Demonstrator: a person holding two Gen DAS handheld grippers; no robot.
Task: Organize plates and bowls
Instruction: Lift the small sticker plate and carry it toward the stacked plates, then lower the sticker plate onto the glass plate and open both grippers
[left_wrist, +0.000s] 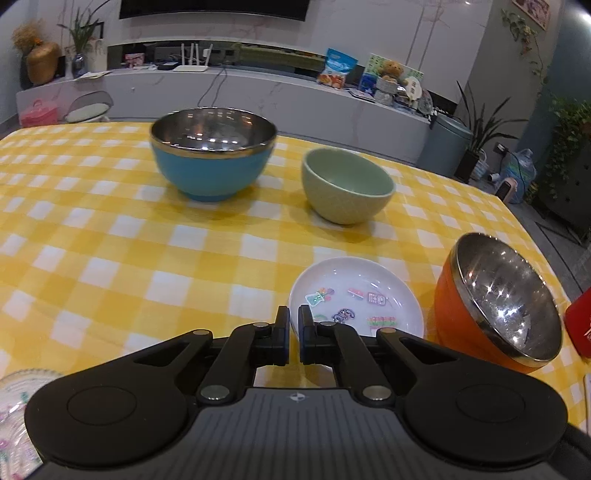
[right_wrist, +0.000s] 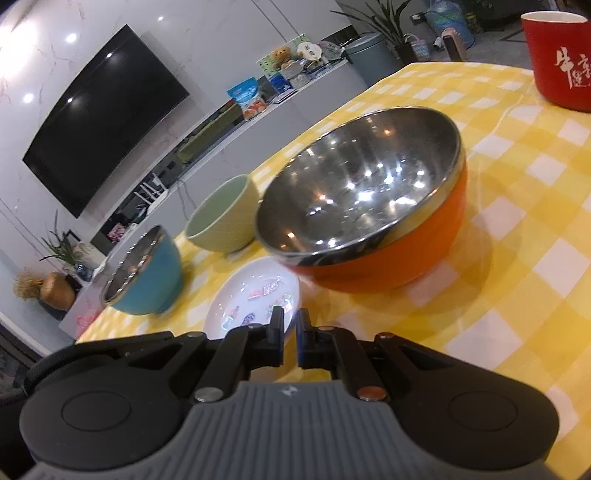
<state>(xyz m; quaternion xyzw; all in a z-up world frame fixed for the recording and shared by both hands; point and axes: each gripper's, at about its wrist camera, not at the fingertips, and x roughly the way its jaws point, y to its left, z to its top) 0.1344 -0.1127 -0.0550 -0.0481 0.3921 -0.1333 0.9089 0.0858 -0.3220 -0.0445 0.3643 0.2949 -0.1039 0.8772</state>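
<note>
Left wrist view: the left gripper (left_wrist: 294, 334) hangs above a yellow checked tablecloth (left_wrist: 110, 240), its jaws clenched with only a thin slit between them and nothing gripped. The white plate (left_wrist: 356, 297) with cartoon stickers lies just ahead, its near-left rim showing behind the fingertips; contact cannot be told. An orange bowl (left_wrist: 495, 299) with a steel lining stands just right of the plate, a pale green bowl (left_wrist: 347, 186) farther back, a blue bowl (left_wrist: 213, 153) with steel lining to its left. Part of a patterned glass dish (left_wrist: 18, 402) shows at the lower left edge.

Right wrist view: the right gripper (right_wrist: 290, 338) is likewise clenched on nothing, its tips over the near-right rim of the white plate (right_wrist: 255, 295). The orange bowl (right_wrist: 369, 206) sits just beyond, close to the plate's far edge, with the pale green bowl (right_wrist: 225, 216) and blue bowl (right_wrist: 146, 273) trailing off left. A red mug (right_wrist: 557, 55) stands well apart at upper right.

The crockery appears unsorted, so the job looks barely begun; 4 pieces wait ahead. Any pick-up would first call for a gripper to reopen before closing over a rim, probably the plate's
</note>
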